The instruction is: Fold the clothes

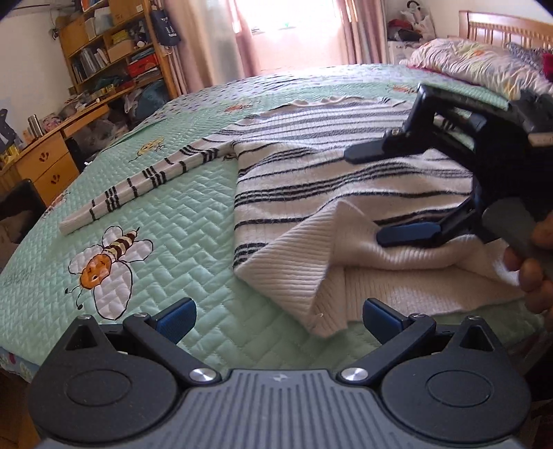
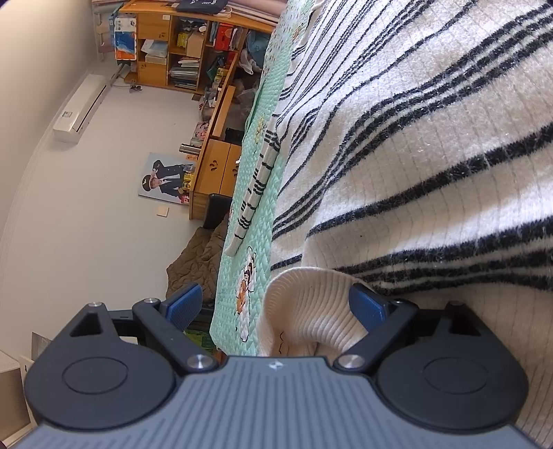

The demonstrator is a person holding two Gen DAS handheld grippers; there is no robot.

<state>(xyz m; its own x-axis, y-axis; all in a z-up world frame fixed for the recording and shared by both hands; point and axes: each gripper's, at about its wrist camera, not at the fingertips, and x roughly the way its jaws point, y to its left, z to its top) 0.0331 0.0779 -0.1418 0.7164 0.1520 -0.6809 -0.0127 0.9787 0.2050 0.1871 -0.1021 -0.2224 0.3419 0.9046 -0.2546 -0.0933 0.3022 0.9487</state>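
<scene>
A white sweater with black stripes (image 1: pixel 311 172) lies flat on a green quilted bedspread (image 1: pixel 193 221). One sleeve (image 1: pixel 138 183) stretches out to the left. Its ribbed hem (image 1: pixel 304 262) is turned up in a loose fold near me. My left gripper (image 1: pixel 278 321) stands open just short of the hem's corner, its pads touching nothing. My right gripper (image 1: pixel 383 193) is rolled on its side over the sweater's right part, also open. In the right wrist view the curled hem (image 2: pixel 311 311) lies between the right gripper's (image 2: pixel 276 305) wide jaws beside one finger, unclamped; the other finger (image 2: pixel 185 304) is in free air.
A person's hand (image 1: pixel 532 269) holds the right gripper's handle. Pillows (image 1: pixel 466 62) and a wooden headboard (image 1: pixel 501 27) lie at the far right of the bed. A wooden desk (image 1: pixel 48 159) and bookshelf (image 1: pixel 114 51) stand beyond the bed's left edge. Bare bedspread spreads left of the sweater.
</scene>
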